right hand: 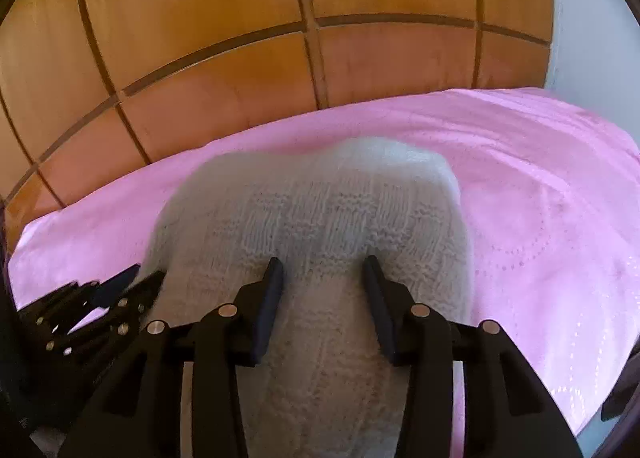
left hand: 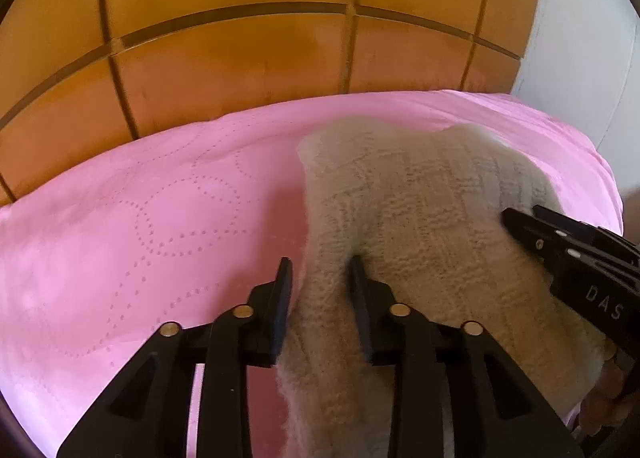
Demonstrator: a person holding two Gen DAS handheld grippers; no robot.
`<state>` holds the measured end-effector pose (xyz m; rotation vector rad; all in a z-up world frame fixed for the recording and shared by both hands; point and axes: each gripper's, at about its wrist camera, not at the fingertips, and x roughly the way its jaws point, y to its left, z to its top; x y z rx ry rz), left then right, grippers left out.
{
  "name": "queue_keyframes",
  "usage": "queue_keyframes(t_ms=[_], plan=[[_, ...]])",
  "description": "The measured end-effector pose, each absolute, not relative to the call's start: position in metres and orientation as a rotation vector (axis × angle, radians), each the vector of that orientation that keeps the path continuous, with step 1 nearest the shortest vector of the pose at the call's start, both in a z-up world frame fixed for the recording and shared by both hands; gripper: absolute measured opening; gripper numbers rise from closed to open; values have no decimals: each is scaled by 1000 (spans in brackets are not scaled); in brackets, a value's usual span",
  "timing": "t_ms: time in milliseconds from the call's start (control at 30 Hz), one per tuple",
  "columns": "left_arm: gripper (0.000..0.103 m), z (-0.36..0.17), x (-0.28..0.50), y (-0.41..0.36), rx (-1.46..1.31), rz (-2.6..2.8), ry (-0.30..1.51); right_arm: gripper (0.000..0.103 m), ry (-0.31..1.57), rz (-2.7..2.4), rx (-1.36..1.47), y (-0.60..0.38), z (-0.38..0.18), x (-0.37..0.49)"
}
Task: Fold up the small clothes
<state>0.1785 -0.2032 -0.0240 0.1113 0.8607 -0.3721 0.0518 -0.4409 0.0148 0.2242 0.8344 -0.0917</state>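
knit (left hand: 420,217) long axis runs ahead of both grippers | left gripper (left hand: 320,274) grasping its left edge | right gripper (right hand: 322,270) straddling its middle, released, nearer centre

A cream knitted garment (right hand: 320,217) lies bunched on a pink quilted bedcover (right hand: 540,185), its ribbed stitches running away from the camera toward a rounded far edge. The right gripper (right hand: 323,270) points down at it, and its two black fingers (right hand: 272,286) stand apart with a raised strip of the knit between them; whether the pads press on the wool cannot be told. At the lower left the left gripper (right hand: 128,282) reaches the garment's near edge, blurred. Behind the bed stands a wooden panelled wall (right hand: 240,17).
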Motion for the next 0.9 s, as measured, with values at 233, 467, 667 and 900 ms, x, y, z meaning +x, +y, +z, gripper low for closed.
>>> queue_keyframes(t_ms=[233,467,667,900], plan=[[58,-8,162,-181,19,-345,853,69,799,-92,185,-425,28,22],[59,6,135,-156,-16,-313,813,82,815,-104,181,-402,28,-17],[69,23,113,-134,-51,-288,773,91,838,-130,224,-392,30,-38],[75,41,86,-119,-56,-255,720,98,785,-211,274,-387,51,-60]])
